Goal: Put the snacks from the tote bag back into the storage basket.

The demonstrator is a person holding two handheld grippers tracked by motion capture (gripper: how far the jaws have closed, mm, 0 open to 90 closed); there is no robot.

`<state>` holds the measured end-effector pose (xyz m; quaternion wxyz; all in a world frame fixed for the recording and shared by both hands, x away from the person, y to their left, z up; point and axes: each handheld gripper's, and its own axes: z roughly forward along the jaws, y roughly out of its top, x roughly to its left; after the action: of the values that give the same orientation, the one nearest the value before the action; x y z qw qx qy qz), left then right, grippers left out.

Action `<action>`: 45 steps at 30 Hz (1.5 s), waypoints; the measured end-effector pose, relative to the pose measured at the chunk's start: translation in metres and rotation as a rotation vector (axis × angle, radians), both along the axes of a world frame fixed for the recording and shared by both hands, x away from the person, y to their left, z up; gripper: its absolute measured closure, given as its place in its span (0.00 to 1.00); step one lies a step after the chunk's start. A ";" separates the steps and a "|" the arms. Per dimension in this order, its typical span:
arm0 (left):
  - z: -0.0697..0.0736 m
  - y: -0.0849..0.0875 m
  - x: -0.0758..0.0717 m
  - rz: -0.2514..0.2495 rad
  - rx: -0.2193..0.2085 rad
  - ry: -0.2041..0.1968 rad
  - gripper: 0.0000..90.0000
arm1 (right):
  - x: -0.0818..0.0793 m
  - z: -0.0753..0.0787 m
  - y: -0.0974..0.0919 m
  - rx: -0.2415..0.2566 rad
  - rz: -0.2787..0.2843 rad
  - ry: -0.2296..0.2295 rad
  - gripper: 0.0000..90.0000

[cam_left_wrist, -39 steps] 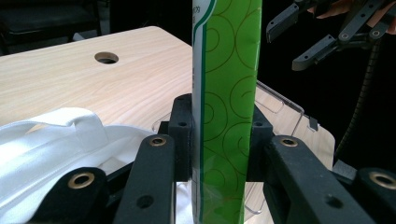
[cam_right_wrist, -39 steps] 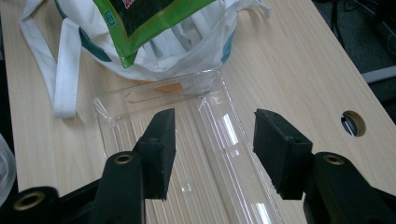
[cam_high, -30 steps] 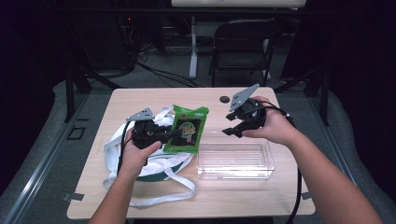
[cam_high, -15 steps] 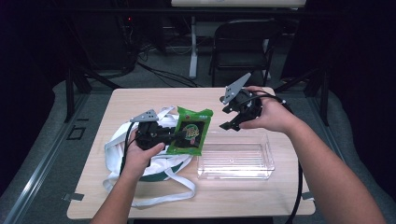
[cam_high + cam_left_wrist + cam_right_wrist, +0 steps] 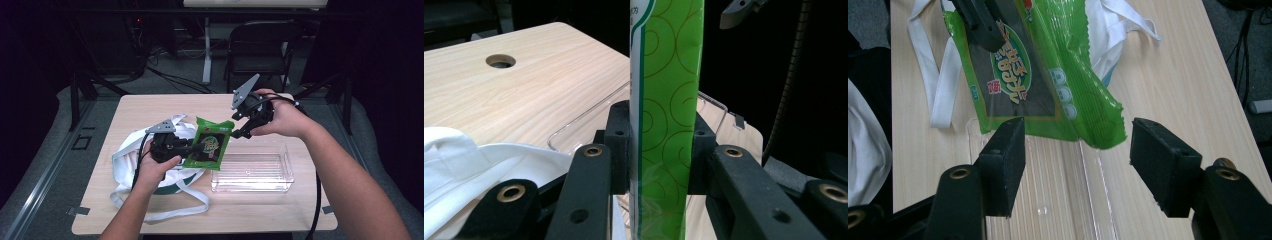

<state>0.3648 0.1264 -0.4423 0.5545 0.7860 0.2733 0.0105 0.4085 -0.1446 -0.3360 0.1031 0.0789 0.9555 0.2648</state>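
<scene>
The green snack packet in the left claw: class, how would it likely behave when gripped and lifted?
The green snack packet probably feels light: the left claw holds it up by one edge. It looks crinkly and flexible, since its foil creases in the right gripper view. Its glossy film may be slippery.

Both forearms are showing bare, with no sleeve on them. The left gripper [image 5: 192, 148] and right gripper [image 5: 241, 126] are each wearing a black body topped by a grey three-cornered plate, with a black cable trailing away. Their black jaws are carrying brass-coloured rivets and small screw holes, ending in blocky matte pads [image 5: 1007, 150].
</scene>
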 end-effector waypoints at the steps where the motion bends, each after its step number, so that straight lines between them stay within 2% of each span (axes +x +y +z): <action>1: 0.000 0.000 0.000 0.000 0.000 0.000 0.80 | 0.000 0.000 0.000 0.000 0.000 0.000 0.43; 11: 0.001 -0.009 -0.005 -0.040 0.005 -0.006 0.79 | -0.003 0.001 0.015 -0.008 0.049 0.023 0.44; 16: 0.000 -0.011 -0.005 -0.048 0.016 -0.005 0.80 | -0.005 -0.004 0.022 -0.027 0.075 0.038 0.44; 19: 0.000 -0.012 -0.006 -0.053 0.008 -0.008 0.80 | -0.005 -0.007 0.026 -0.025 0.077 0.046 0.45; 24: 0.001 -0.013 -0.007 -0.060 -0.002 -0.011 0.80 | -0.004 -0.009 0.029 -0.040 0.090 0.051 0.45; 32: 0.001 -0.016 -0.008 -0.078 -0.006 -0.024 0.80 | -0.004 -0.015 0.034 -0.060 0.109 0.092 0.47; 39: 0.002 -0.016 -0.009 -0.085 0.003 -0.033 0.80 | -0.005 -0.019 0.036 -0.054 0.126 0.117 0.48; 45: 0.002 -0.016 -0.009 -0.088 -0.004 -0.042 0.80 | -0.005 -0.022 0.038 -0.074 0.133 0.141 0.51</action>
<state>0.3553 0.1104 -0.4400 0.5615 0.7958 0.2270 0.0022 0.4036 -0.1067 -0.3579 0.0208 0.0300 0.9727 0.2294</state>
